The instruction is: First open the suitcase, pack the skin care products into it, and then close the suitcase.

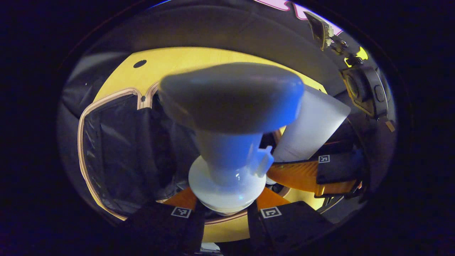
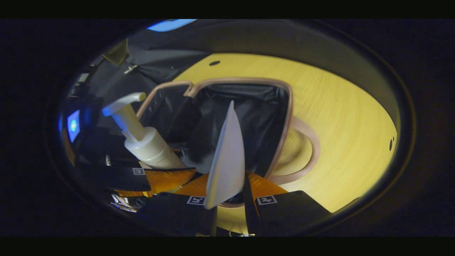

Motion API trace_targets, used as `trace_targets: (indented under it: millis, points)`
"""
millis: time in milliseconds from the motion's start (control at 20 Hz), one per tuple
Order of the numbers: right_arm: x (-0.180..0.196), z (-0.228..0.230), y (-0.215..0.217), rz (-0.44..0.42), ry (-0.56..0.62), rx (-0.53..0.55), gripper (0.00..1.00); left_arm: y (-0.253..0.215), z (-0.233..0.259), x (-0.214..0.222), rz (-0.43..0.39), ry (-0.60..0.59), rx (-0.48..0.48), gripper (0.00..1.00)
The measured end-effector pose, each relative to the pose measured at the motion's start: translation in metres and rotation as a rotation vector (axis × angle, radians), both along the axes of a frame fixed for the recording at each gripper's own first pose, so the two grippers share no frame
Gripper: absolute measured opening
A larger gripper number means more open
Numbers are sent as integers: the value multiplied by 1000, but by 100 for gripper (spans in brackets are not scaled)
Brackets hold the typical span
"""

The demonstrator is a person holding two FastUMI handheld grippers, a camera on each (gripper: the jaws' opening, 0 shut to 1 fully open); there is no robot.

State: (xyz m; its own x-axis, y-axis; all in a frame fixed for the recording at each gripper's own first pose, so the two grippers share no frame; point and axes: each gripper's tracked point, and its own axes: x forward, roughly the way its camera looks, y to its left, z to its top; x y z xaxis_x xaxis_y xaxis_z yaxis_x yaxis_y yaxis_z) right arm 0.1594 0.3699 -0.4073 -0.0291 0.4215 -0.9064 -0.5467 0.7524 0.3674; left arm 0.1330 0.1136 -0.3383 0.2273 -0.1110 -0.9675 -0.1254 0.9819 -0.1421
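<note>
A white pump bottle (image 1: 227, 167) stands upright between the fingers of my left gripper (image 1: 225, 209), which is shut on its neck collar; the pump head looms close to the camera. My right gripper (image 2: 231, 201) is shut on a flat white tube (image 2: 227, 156), seen edge-on. Both hang over the near edge of the open suitcase (image 2: 249, 106), which has black lining and a pale pink rim (image 1: 83, 142). The left gripper view has the tube (image 1: 312, 128) and the right gripper (image 1: 320, 170) just right of the bottle. In the right gripper view, the pump bottle (image 2: 142, 138) sits at left in the left gripper (image 2: 153, 177).
The suitcase lies on a yellow wooden table (image 2: 337, 124) with small dark holes. Its looped handle (image 2: 309, 153) rests on the table to the right. A camera rig (image 1: 366, 89) stands at the far right of the left gripper view. A small lit screen (image 2: 73, 125) glows at far left.
</note>
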Motion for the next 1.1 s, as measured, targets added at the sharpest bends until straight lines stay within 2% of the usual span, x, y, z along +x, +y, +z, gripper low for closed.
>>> trace_targets:
  millis: [100,150,250,350,400,450,500,550,600,700,750,800,850,900,950,1000,1100]
  points:
    - [-3,-18,-1,4,65,-68,36,1,-6,-1,-4,68,8,55]
    - [-1,-25,3,-9,72,-74,36,-1,-10,-4,2,106,3,52]
    - [0,-34,3,-47,119,-105,36,2,-14,-6,45,159,-14,59]
    - [1,-38,7,-80,152,-113,36,3,-21,-13,60,207,-18,55]
    - [1,-38,9,-82,159,-116,36,-1,-22,-10,67,205,-36,55]
    - [0,-38,8,-78,162,-119,28,-3,-26,-11,75,213,-46,56]
    - [2,-39,7,-95,182,-127,28,-5,-34,-11,90,223,-55,55]
    - [3,-40,9,-119,196,-127,43,-3,-33,-5,107,223,-66,56]
    - [3,-42,9,-133,213,-128,36,-3,-36,-3,119,224,-72,57]
    - [2,-38,12,-133,230,-112,39,-1,-37,-2,118,239,-51,57]
    - [2,-37,12,-128,227,-106,33,-2,-41,-3,107,239,-42,57]
    - [2,-37,11,-125,224,-107,34,-1,-41,-2,101,241,-38,58]
    - [3,-37,13,-131,225,-102,44,-2,-41,-4,105,238,-38,59]
    - [1,-32,13,-142,240,-95,44,-3,-42,-1,112,224,-43,63]
    - [2,-35,14,-157,235,-98,39,-1,-38,1,123,216,-48,61]
    - [2,-34,13,-164,226,-96,45,-4,-34,1,132,210,-56,63]
    - [0,-28,9,-164,216,-100,46,-1,-31,5,146,179,-47,69]
